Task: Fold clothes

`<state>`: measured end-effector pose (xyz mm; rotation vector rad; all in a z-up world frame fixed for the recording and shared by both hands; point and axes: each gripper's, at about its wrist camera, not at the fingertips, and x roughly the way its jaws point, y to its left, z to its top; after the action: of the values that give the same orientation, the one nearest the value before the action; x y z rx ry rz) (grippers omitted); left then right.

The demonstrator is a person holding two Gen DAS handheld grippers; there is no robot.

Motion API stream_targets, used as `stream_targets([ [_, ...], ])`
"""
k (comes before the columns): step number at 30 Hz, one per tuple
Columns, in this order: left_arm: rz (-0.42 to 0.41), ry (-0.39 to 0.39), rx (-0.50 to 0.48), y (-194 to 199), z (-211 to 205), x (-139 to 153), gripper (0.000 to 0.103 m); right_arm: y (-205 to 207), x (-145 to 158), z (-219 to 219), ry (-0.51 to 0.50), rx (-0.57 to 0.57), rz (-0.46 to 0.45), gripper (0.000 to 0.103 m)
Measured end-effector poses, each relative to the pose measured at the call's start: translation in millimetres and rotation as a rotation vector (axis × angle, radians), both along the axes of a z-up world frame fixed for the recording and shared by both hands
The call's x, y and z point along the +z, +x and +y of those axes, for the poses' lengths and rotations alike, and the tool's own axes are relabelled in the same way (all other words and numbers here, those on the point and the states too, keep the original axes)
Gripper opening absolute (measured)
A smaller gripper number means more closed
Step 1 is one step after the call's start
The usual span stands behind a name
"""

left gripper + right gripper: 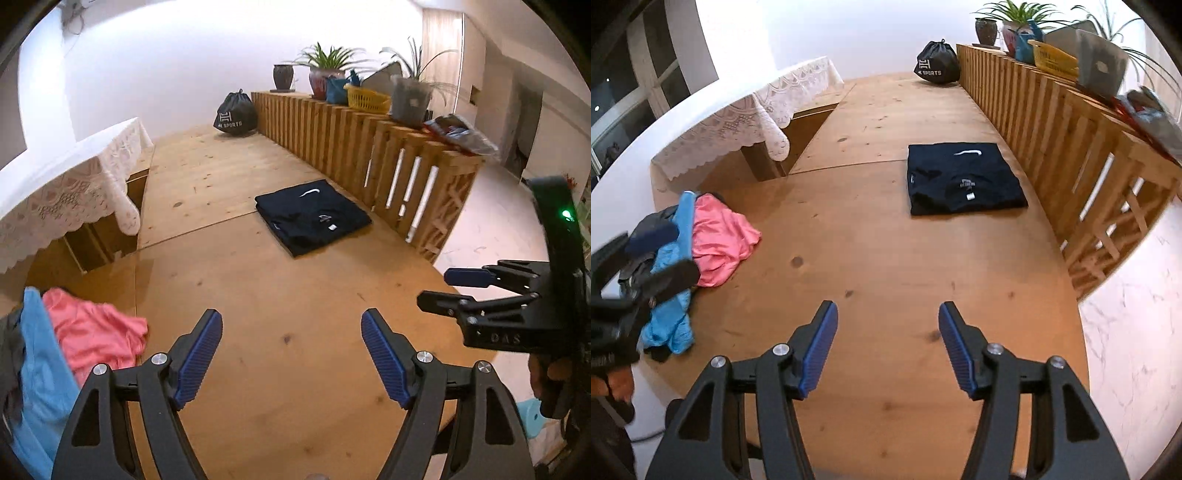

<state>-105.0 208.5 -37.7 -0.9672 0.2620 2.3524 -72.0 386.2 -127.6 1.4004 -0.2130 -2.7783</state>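
Note:
A folded dark navy shirt (312, 216) (964, 179) lies flat on the wooden table (258, 302) (879, 266), near the slatted wooden rail. At the table's left side sits a loose heap of clothes: a pink garment (94, 330) (722, 240) beside a light blue one (40, 369) (674, 295). My left gripper (291, 321) hangs open above bare wood, nothing between its blue pads. My right gripper (888, 314) is open too, over bare wood, well short of the folded shirt. It also shows at the right edge of the left wrist view, right gripper (437, 286).
A slatted wooden rail (369, 147) (1071, 122) runs along the table's right side with potted plants (328, 68) and a yellow basket (365, 98) on top. A black drawstring bag (236, 114) (938, 64) sits at the far end. A lace-covered table (70, 184) (746, 118) stands left.

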Motion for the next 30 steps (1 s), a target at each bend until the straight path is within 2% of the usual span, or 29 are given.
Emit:
stream_targets([
  [6,0.012,-0.008,-0.008,52,-4,4,0.076,45,8,-18,0.050,-0.045,-0.001,0.057],
  [10,0.013,0.013,-0.028,75,-1,8,0.076,71,16,-25,0.054,-0.061,0.030,0.057],
  [14,0.009,0.030,-0.030,93,-1,10,0.076,91,23,-38,0.141,-0.065,0.049,0.057],
  [18,0.005,0.040,-0.037,107,-2,10,0.077,108,28,-46,0.175,-0.074,0.051,0.057],
  [22,0.016,0.023,-0.040,119,-4,10,0.077,124,32,-46,0.145,-0.088,0.062,0.057],
  [26,0.013,0.010,-0.027,126,-7,11,0.077,133,35,-44,0.160,-0.091,0.070,0.058],
  [30,-0.012,0.036,-0.012,128,-13,12,0.077,138,39,-41,0.162,-0.092,0.084,0.058],
])
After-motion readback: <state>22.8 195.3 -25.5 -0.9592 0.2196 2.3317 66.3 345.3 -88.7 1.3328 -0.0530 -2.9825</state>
